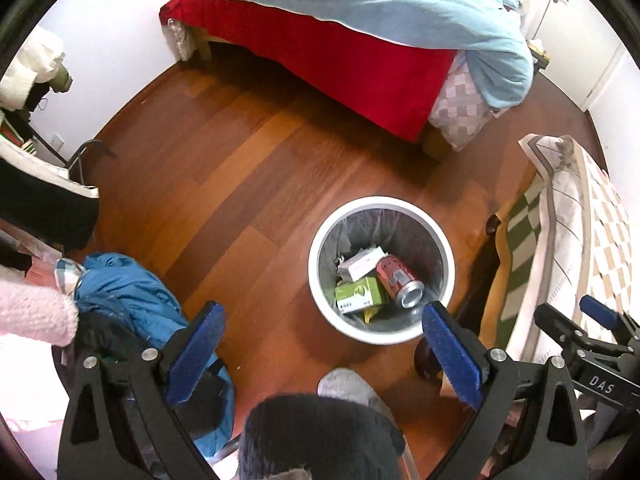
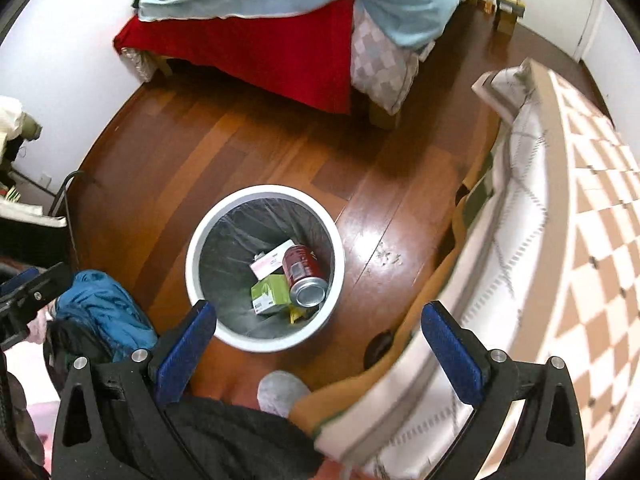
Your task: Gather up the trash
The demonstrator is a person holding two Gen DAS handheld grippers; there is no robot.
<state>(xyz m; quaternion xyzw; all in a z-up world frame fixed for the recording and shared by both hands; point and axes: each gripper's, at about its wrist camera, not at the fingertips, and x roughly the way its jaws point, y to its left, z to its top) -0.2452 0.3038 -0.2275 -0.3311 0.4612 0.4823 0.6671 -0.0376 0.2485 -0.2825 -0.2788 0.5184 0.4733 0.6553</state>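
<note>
A white round trash bin (image 1: 442, 240) (image 2: 338, 248) with a clear liner stands on the wooden floor. Inside lie a red drink can (image 1: 398, 280) (image 2: 302, 276), a green box (image 1: 360, 294) (image 2: 272, 294), a white-and-pink box (image 1: 360, 266) (image 2: 270, 264) and a yellow scrap (image 2: 296, 314). My left gripper (image 1: 320, 356) hovers above the bin's near side, wide open, nothing between its blue pads (image 1: 196, 354). My right gripper (image 2: 320, 350) also hangs open and empty over the bin's near rim. The right gripper's body (image 1: 592, 344) shows at the right edge of the left wrist view.
A bed (image 1: 352, 52) with a red sheet and pale blue duvet stands at the back. A checkered mattress or sofa edge (image 2: 540, 240) runs along the right. A blue garment pile (image 1: 132, 300) lies left of the bin. A grey slipper (image 2: 280, 392) and dark trouser leg are below.
</note>
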